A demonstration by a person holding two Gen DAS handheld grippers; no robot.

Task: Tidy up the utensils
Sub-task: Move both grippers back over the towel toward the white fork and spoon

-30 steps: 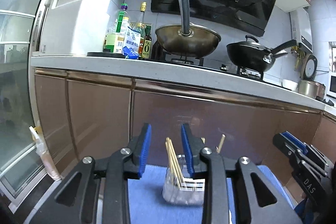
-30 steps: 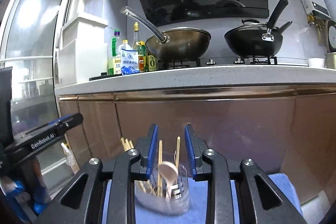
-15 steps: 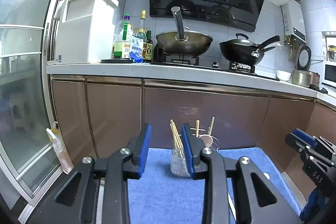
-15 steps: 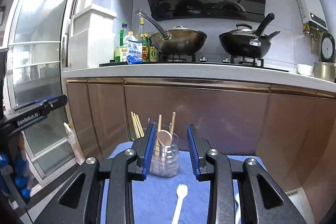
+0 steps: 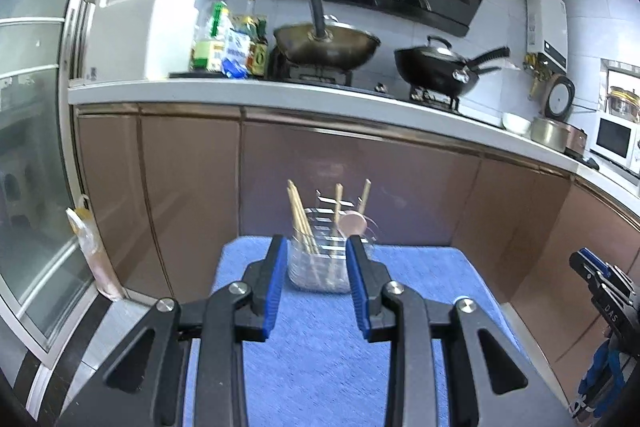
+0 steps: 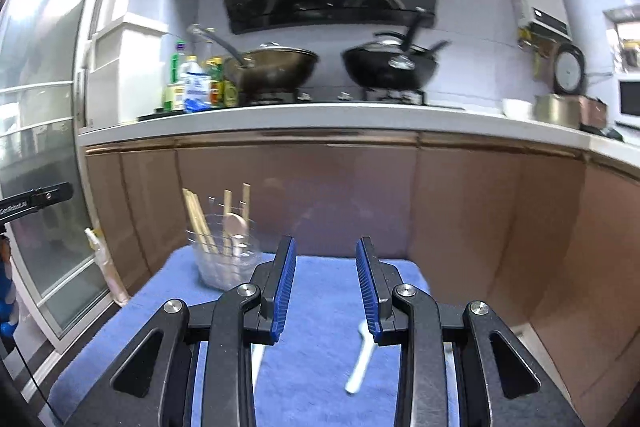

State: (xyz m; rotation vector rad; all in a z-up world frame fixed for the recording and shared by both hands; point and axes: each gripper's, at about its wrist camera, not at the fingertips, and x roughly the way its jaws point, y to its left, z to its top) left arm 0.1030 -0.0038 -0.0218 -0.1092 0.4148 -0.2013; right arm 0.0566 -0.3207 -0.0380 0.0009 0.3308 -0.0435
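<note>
A clear holder (image 5: 320,263) stands upright at the far end of a blue mat (image 5: 320,359), in front of the brown kitchen cabinets (image 5: 192,187), already stocked with wooden chopsticks (image 5: 302,223) and a wooden spoon (image 5: 352,225) that rest handle-down against its rim. It sits at the mat's far edge, probably so that the near stretch stays free for loose pieces.

The left gripper (image 5: 316,283) hovers on the near side of the holder and lines up with it, its blue-padded jaws apart and empty. The holder shows in the gap between them but lies farther off, untouched.

The right gripper (image 6: 326,287) hangs to the right of the holder (image 6: 224,259), jaws likewise apart with nothing between them. Nearer than the holder and below this gripper, a white plastic utensil (image 6: 360,359) lies flat on the mat (image 6: 320,367), its head hidden behind the right finger, so whether it is a fork or a spoon cannot be told. A second pale handle (image 6: 258,355) peeks out under the left finger.

Judging by this layout, the loose white pieces are what remains to be put in the holder, and the right gripper looks the better placed to reach for them.
</note>
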